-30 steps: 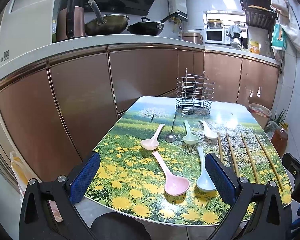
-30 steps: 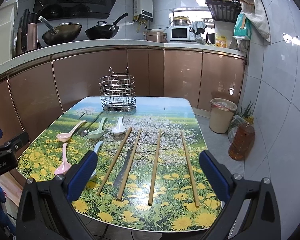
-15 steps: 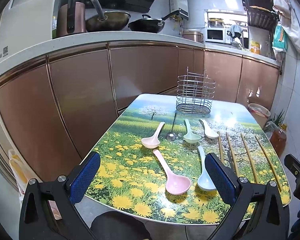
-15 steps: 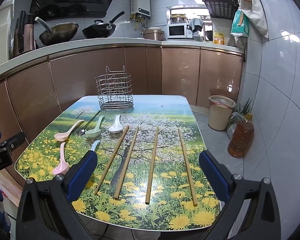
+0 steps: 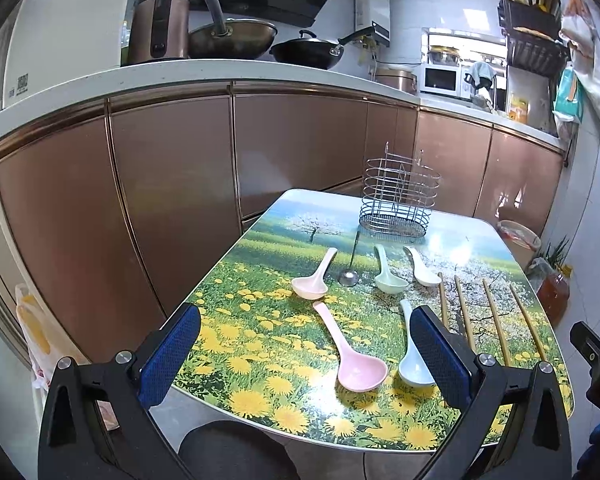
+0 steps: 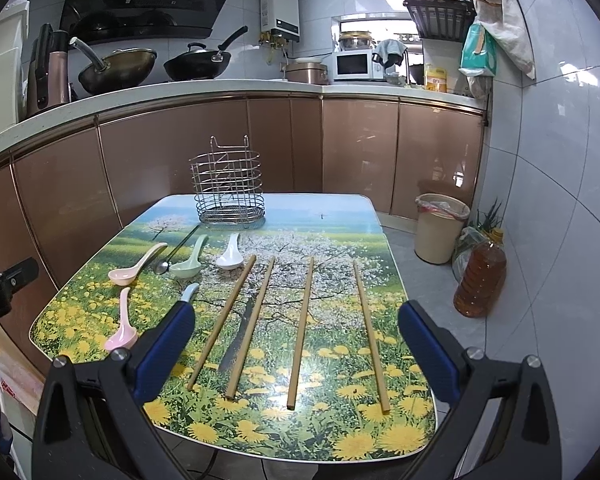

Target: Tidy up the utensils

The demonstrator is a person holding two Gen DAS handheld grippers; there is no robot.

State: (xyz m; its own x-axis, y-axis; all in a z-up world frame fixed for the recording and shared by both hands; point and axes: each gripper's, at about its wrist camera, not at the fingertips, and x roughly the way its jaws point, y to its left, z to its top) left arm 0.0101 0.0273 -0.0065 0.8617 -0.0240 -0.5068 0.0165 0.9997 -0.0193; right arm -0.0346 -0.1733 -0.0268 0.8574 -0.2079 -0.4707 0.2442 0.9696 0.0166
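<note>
Nothing sorted yet: wire caddy empty, spoons and four chopsticks all on table, left gripper and right gripper both wide, holding nothing.

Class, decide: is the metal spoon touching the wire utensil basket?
Cannot tell. In the left wrist view the metal spoon handle tip reaches the wire basket base; no gap or contact shows.

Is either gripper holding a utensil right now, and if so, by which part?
Nothing is held. The left gripper and right gripper are both open and empty above the table's near edge.
</note>
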